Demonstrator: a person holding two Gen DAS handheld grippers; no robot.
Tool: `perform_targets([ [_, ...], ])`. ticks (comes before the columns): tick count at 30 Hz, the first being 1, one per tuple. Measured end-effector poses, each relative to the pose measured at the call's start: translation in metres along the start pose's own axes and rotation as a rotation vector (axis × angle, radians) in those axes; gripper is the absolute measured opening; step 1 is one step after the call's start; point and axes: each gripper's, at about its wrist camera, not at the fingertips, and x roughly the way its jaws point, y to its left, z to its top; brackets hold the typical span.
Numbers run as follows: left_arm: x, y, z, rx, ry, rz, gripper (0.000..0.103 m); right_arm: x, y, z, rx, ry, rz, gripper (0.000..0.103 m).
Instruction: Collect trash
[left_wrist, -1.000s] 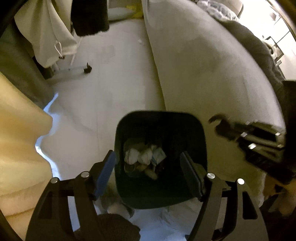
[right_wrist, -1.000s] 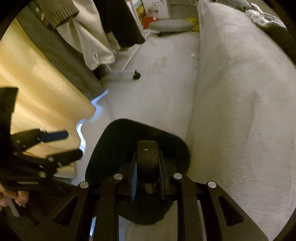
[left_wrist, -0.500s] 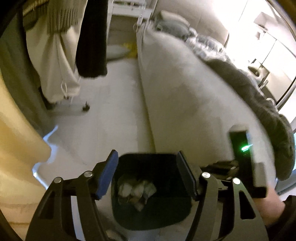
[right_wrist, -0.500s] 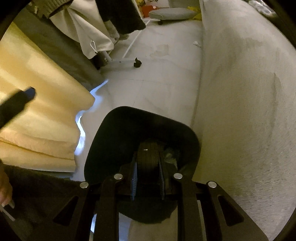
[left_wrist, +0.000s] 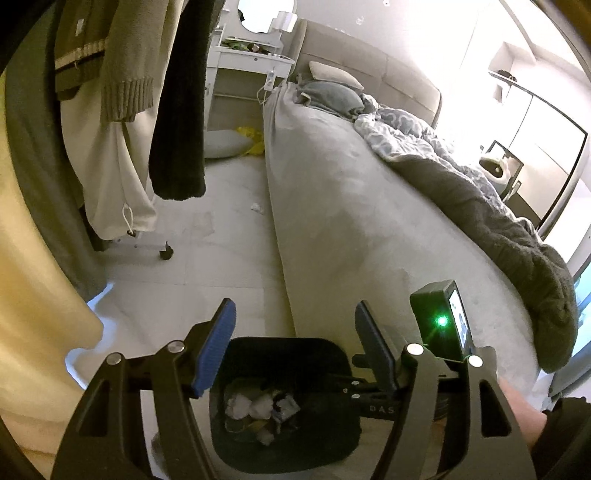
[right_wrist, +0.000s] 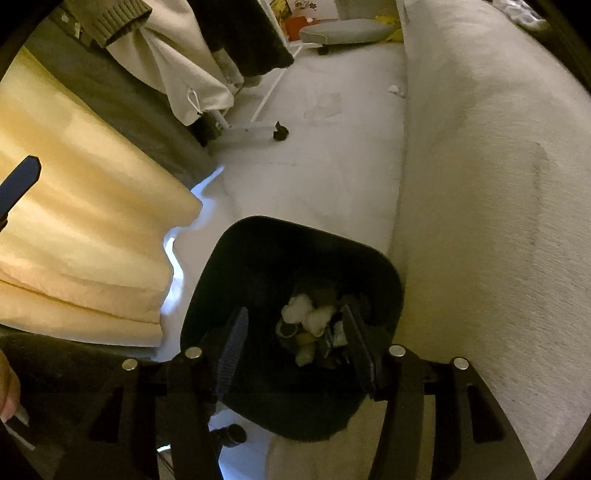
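Right gripper (right_wrist: 295, 343) tipped steeply down over black bin (right_wrist: 236, 258), just opened, empty, left gripper (left_wrist: 295, 339) half open, empty

Your left gripper (left_wrist: 295, 339) is a matte black plastic frame with triangular cut-outs, round silver screws at its joints and ribbed blue pads on its fingers (left_wrist: 212, 354). Your right gripper (right_wrist: 295, 345) is built alike, topped by a black box with a green light. Your sleeve (left_wrist: 565, 424) is dark.

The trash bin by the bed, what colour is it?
Black. The trash bin shows best in the right wrist view, with pale crumpled tissues inside.
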Motion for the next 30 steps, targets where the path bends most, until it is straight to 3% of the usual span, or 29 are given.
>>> perform_targets([
  [8, -0.023, -0.024, 0.002, 0.023, -0.051, -0.007, 0.074, -0.058, -0.014, -0.006, 0.012, -0.148, -0.015, 0.063],
  [14, -0.042, -0.052, 0.003, 0.100, -0.097, -0.009, 0.086, -0.136, -0.024, -0.029, -0.020, -0.359, -0.100, 0.075],
  [16, -0.049, -0.062, 0.002, 0.124, -0.118, -0.009, 0.093, -0.164, -0.029, -0.041, -0.018, -0.444, -0.128, 0.080],
  [18, -0.057, -0.073, 0.000, 0.148, -0.138, -0.020, 0.094, -0.187, -0.036, -0.056, -0.001, -0.514, -0.168, 0.088],
  [23, -0.071, -0.099, -0.005, 0.234, -0.161, -0.022, 0.098, -0.232, -0.065, -0.095, 0.043, -0.647, -0.275, 0.096],
  [30, -0.085, -0.117, -0.014, 0.278, -0.179, -0.030, 0.100, -0.271, -0.084, -0.164, 0.108, -0.718, -0.387, 0.100],
])
